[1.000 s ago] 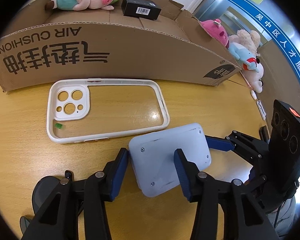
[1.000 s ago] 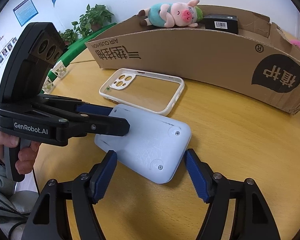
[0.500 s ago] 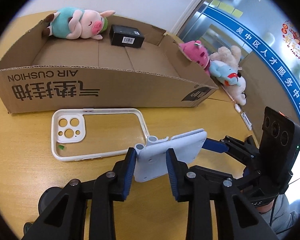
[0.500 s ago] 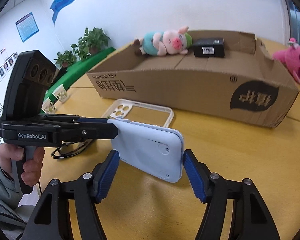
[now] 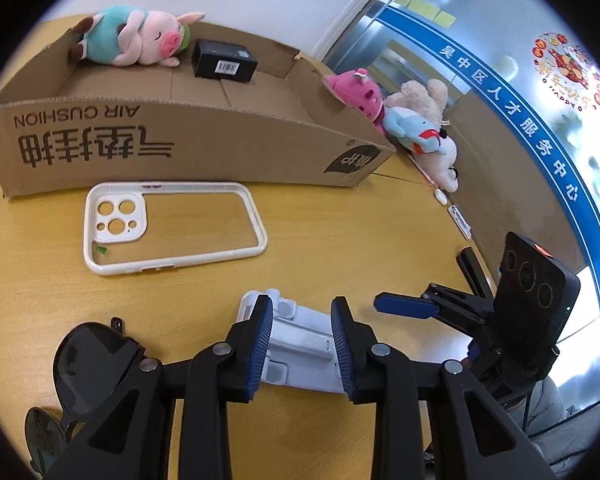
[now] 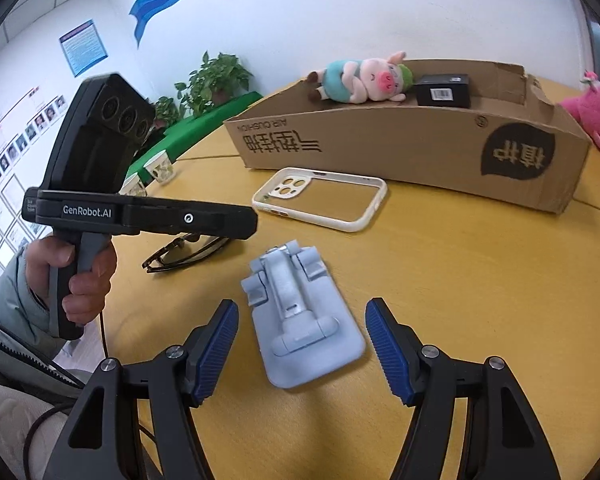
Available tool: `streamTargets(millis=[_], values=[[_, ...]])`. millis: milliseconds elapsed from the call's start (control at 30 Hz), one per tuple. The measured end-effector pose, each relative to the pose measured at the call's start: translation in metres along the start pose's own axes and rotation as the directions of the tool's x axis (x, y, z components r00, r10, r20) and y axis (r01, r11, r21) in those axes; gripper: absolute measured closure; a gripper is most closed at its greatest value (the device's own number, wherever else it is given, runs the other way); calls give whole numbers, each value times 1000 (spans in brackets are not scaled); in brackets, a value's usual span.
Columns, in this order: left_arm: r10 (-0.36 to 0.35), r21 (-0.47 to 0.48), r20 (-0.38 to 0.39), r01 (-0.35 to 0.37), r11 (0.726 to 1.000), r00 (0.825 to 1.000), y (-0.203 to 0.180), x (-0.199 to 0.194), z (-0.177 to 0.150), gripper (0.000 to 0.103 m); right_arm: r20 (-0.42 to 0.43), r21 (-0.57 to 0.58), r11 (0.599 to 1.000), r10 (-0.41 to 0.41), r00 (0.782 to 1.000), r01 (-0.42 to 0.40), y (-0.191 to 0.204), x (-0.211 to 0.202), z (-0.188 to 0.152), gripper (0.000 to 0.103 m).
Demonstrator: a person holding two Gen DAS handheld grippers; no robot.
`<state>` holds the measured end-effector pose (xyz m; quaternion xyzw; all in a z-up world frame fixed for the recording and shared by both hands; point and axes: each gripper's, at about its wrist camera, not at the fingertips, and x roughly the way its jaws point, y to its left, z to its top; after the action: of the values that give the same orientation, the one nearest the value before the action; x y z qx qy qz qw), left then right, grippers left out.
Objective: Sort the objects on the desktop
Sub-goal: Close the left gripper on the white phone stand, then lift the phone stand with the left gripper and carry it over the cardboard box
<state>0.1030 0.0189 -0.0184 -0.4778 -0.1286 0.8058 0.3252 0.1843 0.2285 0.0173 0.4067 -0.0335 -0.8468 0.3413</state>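
Cardboard box (image 5: 180, 148) "AIR CUSHION"; "GenRobot.AI" L tongs (image 5: 301, 307) narrow, empty; R tongs (image 6: 301, 307) wide over blue stand (image 6: 300, 320)

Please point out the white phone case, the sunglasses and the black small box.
white phone case (image 5: 116, 220): left wrist view, camera-hole panel.
sunglasses (image 5: 88, 364): left wrist view, dark lens.
black small box (image 6: 443, 91): right wrist view, barcode side.

Pale blue phone stand (image 6: 300, 312) lies flat on the table (image 6: 480, 280) between the right gripper (image 6: 300, 344)'s parted jaws; untouched
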Motion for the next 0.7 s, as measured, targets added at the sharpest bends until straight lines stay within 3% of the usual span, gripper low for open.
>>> streamTargets(millis=[167,267,400,567,700], values=[[44,0,-66,-44,999,997,5,11,-4,74,-70,-16,995,-95,993,94,0,7,-7,38],[66,35,-77,-64,997,995,2,14,-7,74,-112,-63,992,-113,987,107,9,22,-14,43],[79,35,-97,-75,997,992,4,14,-10,74,-109,-51,992,-123,986,118,1,25,-15,46],[85,28,-127,-82,996,988,4,17,-16,74,-99,-33,978,-208,973,206,-21,13,-12,46],[79,23,-151,-77,997,985,1,24,-20,72,-79,16,985,-168,983,170,-30,4,-9,45]])
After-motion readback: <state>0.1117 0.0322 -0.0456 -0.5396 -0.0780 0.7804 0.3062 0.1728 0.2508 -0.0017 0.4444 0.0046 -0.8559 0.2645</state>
